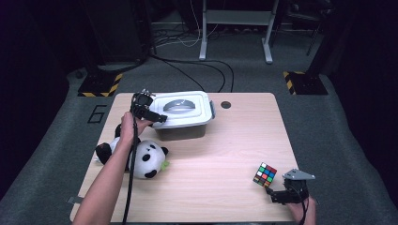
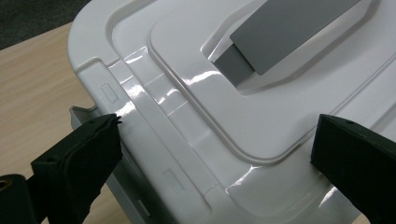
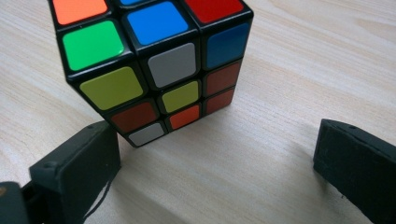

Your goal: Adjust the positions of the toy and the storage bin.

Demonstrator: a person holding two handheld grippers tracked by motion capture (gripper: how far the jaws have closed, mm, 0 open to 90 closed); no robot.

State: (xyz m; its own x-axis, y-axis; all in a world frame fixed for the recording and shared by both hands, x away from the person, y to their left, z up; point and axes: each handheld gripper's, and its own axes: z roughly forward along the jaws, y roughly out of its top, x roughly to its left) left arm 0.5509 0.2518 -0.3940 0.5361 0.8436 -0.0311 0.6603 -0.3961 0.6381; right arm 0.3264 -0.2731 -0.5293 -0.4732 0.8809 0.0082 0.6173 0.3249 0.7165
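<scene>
A white lidded box [image 1: 182,112] with a grey handle [image 1: 177,105] stands at the table's far middle. My left gripper [image 1: 157,117] is open at the box's left end, its jaws spread over the lid's corner [image 2: 196,135]. A scrambled colour cube [image 1: 265,174] rests on the table near the front right. My right gripper [image 1: 273,193] is open just in front of the cube [image 3: 154,65], with the cube's near corner close to the gap between the jaws and nothing held.
A plush panda [image 1: 141,158] lies on the left of the wooden table [image 1: 211,159], under the person's left forearm. A dark round hole [image 1: 225,104] sits near the far edge. Beyond the table are cables and desk legs on grey carpet.
</scene>
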